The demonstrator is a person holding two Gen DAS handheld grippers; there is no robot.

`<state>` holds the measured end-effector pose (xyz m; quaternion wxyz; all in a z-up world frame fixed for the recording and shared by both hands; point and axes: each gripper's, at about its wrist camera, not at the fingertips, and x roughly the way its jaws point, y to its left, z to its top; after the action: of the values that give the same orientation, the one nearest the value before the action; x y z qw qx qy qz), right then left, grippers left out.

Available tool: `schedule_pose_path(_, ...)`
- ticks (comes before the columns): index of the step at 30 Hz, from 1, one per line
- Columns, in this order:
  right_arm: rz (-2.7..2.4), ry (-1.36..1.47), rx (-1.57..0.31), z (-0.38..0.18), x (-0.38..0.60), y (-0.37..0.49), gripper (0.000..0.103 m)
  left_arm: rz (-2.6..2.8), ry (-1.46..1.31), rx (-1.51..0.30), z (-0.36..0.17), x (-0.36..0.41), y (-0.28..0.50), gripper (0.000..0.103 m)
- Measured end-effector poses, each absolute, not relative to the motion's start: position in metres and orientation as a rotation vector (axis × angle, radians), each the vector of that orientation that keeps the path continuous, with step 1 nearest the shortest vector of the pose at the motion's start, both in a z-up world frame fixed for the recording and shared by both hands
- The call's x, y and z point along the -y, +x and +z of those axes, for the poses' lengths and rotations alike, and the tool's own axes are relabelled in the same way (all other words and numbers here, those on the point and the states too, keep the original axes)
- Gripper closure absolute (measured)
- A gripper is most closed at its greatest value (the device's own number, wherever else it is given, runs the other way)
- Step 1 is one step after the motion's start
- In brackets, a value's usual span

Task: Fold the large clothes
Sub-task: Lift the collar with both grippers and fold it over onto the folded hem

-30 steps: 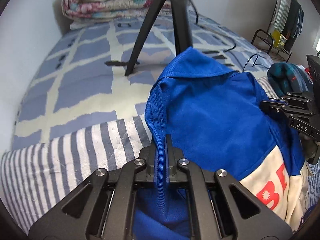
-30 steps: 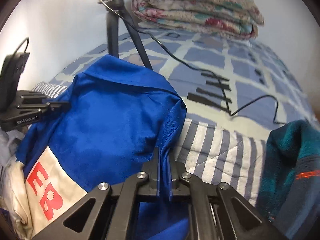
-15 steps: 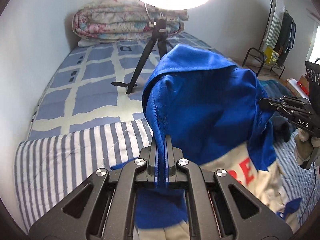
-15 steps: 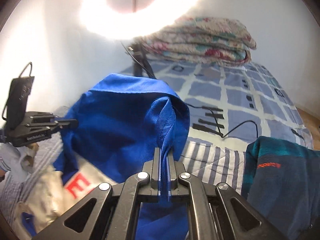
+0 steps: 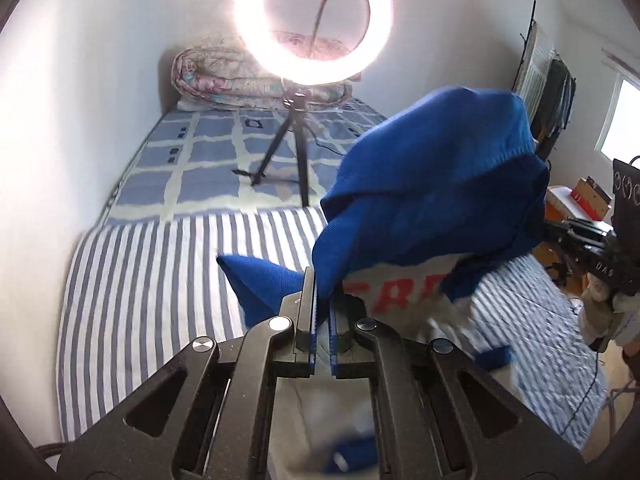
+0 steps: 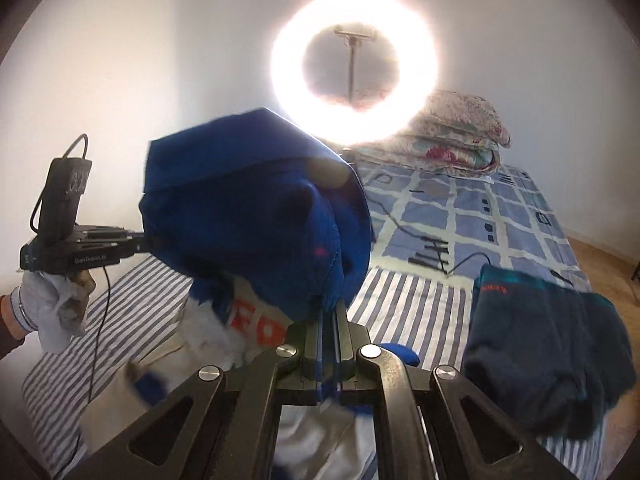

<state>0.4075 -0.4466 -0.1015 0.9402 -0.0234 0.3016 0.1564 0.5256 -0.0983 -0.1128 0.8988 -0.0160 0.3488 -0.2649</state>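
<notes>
A large blue garment with a white band and red letters hangs in the air between my two grippers, above the striped sheet. My left gripper is shut on its blue edge. My right gripper is shut on the opposite blue edge. The left gripper also shows at the left of the right wrist view, and the right gripper at the right edge of the left wrist view. The lower white part trails down, blurred.
A striped sheet covers the near bed, over a blue checked cover. A ring light on a tripod stands on the bed. A folded quilt lies at the head. A dark teal garment lies at right.
Both grippers have lifted the blue garment up off the bed; it now hangs high and swings. The views have tilted upward, bringing the ring light into sight.
</notes>
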Motion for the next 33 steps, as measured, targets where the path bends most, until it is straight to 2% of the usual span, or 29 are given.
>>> schedule_pose_path(7, 0.320, -0.036, -0.633, -0.114, 0.440, 0.323, 0.102, -0.569, -0.020, -0.720, -0.111, 0.088, 0.435, 0.101)
schedule_pose_path(13, 0.326, -0.046, -0.686, -0.153, 0.423, 0.259, 0.102, -0.558, 0.016, -0.780, -0.145, 0.080, 0.366, 0.101)
schedule_pose_path(19, 0.321, -0.039, -0.749, -0.197, 0.411, 0.228, 0.102, -0.517, -0.025, -0.870, -0.191, 0.067, 0.333, 0.101)
schedule_pose_path(25, 0.270, -0.146, -0.752, -0.215, 0.401, 0.216, 0.101, -0.486, -0.027, -0.910, -0.212, 0.067, 0.319, 0.101)
schedule_pose_path(30, 0.250, -0.231, -0.769, -0.212, 0.405, 0.188, 0.090, -0.515, 0.052, -0.925, -0.206, 0.057, 0.292, 0.101)
schedule_pose_path(31, 0.244, -0.242, -0.771, -0.208, 0.407, 0.177, 0.082, -0.520, 0.061, -0.927, -0.204, 0.052, 0.284, 0.098)
schedule_pose_path(33, 0.263, -0.215, -0.784, -0.201, 0.417, 0.165, 0.079, -0.529, 0.032, -0.924, -0.195, 0.036, 0.276, 0.090)
